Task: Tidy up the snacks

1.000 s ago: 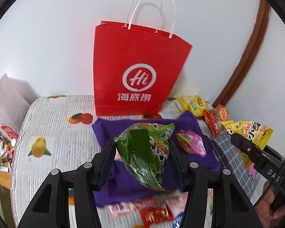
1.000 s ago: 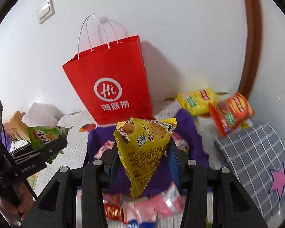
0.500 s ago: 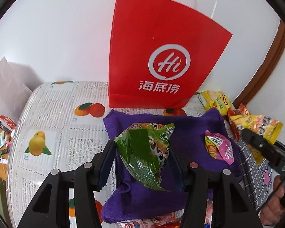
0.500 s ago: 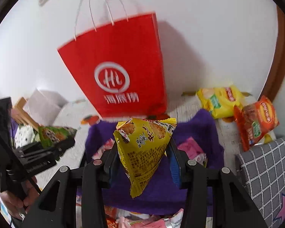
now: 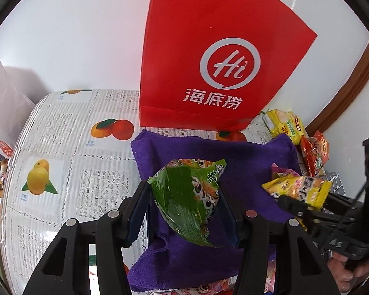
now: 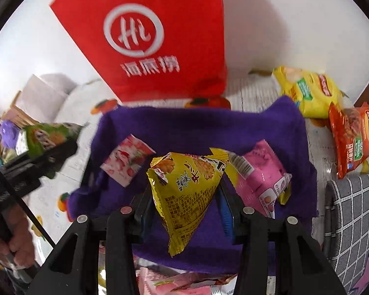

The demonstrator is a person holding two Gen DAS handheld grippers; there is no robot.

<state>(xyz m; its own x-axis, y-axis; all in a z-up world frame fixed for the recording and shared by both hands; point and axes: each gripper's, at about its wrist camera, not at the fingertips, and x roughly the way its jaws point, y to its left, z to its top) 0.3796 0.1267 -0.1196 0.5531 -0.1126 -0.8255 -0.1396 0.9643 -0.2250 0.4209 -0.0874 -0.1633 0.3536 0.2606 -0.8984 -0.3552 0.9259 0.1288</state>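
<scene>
**Two Pouches Held Above the Purple Cloth**

A lace-patterned, fruit-printed covering dressed the bench (image 5: 69,147). At its back stood a smooth red paper bag (image 5: 209,56) bearing a white "Hi" circle and 海底捞. In front lay a fuzzy purple cloth (image 6: 184,127) carrying a pink wrapped snack (image 6: 263,179). The left gripper (image 5: 184,206) pinched a glossy green triangular pouch (image 5: 187,196) between its fingers above the cloth. The right gripper (image 6: 184,209) clamped a crinkled yellow triangular pouch (image 6: 187,191), printed with small text, over the same cloth.

Cloth (image 5: 246,157) lies before bag (image 5: 209,49), on table (image 5: 61,127).
</scene>
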